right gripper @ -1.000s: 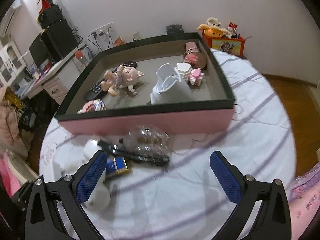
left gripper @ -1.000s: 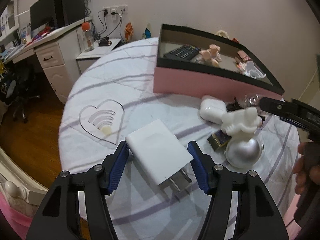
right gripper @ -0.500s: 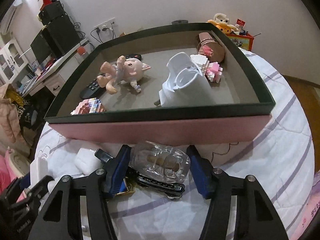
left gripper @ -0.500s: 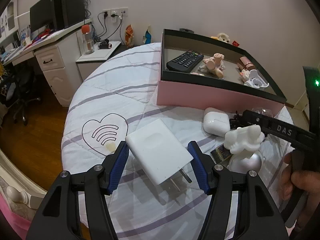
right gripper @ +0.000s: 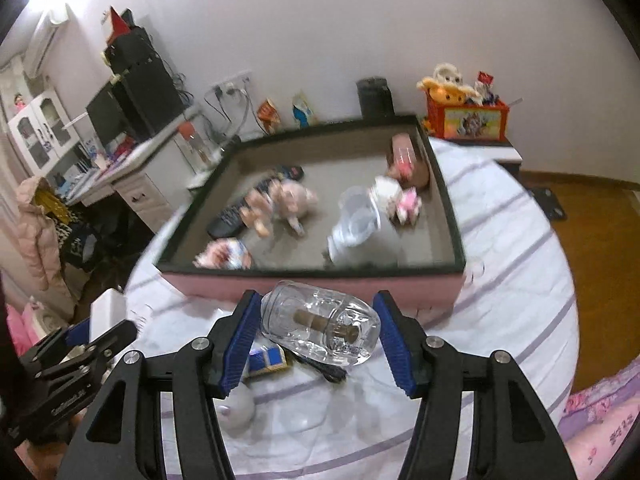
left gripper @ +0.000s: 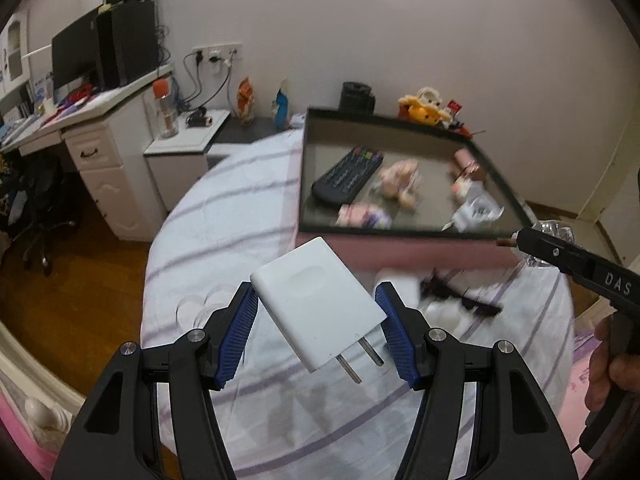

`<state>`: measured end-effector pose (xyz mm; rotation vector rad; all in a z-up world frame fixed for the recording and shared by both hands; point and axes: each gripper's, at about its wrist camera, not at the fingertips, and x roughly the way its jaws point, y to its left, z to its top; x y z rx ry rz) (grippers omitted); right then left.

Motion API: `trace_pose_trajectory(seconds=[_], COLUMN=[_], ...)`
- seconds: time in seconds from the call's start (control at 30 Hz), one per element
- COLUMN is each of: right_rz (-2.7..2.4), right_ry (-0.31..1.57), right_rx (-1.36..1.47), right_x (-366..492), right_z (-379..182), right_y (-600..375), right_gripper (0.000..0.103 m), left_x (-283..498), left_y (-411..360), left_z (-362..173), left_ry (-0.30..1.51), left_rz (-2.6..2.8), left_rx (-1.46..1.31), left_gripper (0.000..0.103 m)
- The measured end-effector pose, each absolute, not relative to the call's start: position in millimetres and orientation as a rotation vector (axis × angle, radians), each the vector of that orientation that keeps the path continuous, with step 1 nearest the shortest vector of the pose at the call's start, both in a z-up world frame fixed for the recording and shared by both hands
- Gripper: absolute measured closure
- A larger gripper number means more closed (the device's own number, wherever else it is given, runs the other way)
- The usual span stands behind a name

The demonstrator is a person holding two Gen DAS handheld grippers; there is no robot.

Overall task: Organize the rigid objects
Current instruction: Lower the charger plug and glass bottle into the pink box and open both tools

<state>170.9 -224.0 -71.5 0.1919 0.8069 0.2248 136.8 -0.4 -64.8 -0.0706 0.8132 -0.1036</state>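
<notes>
Two grippers each carry a load, and both loads lie on the near side of the pink-walled tray, which sits farther out on the round table.

From the left wrist: the left gripper (left gripper: 318, 316) has its blue pads partway closed against the two side edges of a white plug adapter (left gripper: 318, 300), held clear above the striped tablecloth (left gripper: 224, 224). The adapter's long axis runs along the fingers, prongs toward the camera, blunt end toward the tray (left gripper: 400, 250). The tray's near wall lies just beyond and to the right of that blunt end, so I judge the coming move to be a carry away and rightward over the wall. At the right edge a hand (left gripper: 610, 364) holds the other tool.

From the right wrist: the right gripper (right gripper: 318, 326) has just closed from wide open to about half, and its pads now bracket a clear glass bottle (right gripper: 320, 328) lying on its side, its long axis across the fingers. The bottle looks lifted off the clutter beneath. The tray wall (right gripper: 320, 284) stands directly beyond it, so this hand seems nearer the drop. The remote (right gripper: 240, 208), a doll and other pieces already lie inside.
</notes>
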Motion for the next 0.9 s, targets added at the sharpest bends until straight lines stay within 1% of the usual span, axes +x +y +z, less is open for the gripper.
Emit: trace_pose_trajectory(seconds=[0.2, 0.3, 0.4, 0.57, 0.7, 0.9], right_rz=[0.231, 0.233, 0.24, 0.234, 0.234, 0.217], right_ry=[0.746, 0.74, 0.751, 0.798, 0.869, 0.956], right_rx=[0.131, 0.111, 0.097, 0.086, 0.086, 0.065], right_x=[194, 215, 245, 298, 343, 385], right_z=[-31, -23, -21, -29, -53, -85], right_y=[-218, -215, -212, -212, -215, -219], right_gripper=[0.044, 0.044, 0.044, 0.044, 0.044, 0.044], left_x=[175, 206, 239, 303, 350, 393], left_y=[-9, -18, -27, -44, -56, -69], left_z=[-22, -7, -4, -16, -38, -74], left_ry=[0.763, 0.752, 0.762, 0.818, 0.878, 0.969], left_rz=[-0.119, -0.134, -0.156, -0.185, -0.197, -0.199], left_rx=[-0.035, -0.018, -0.004, 0.019, 0.026, 0.033], left_gripper=[0.041, 0.041, 0.041, 0.041, 0.041, 0.041])
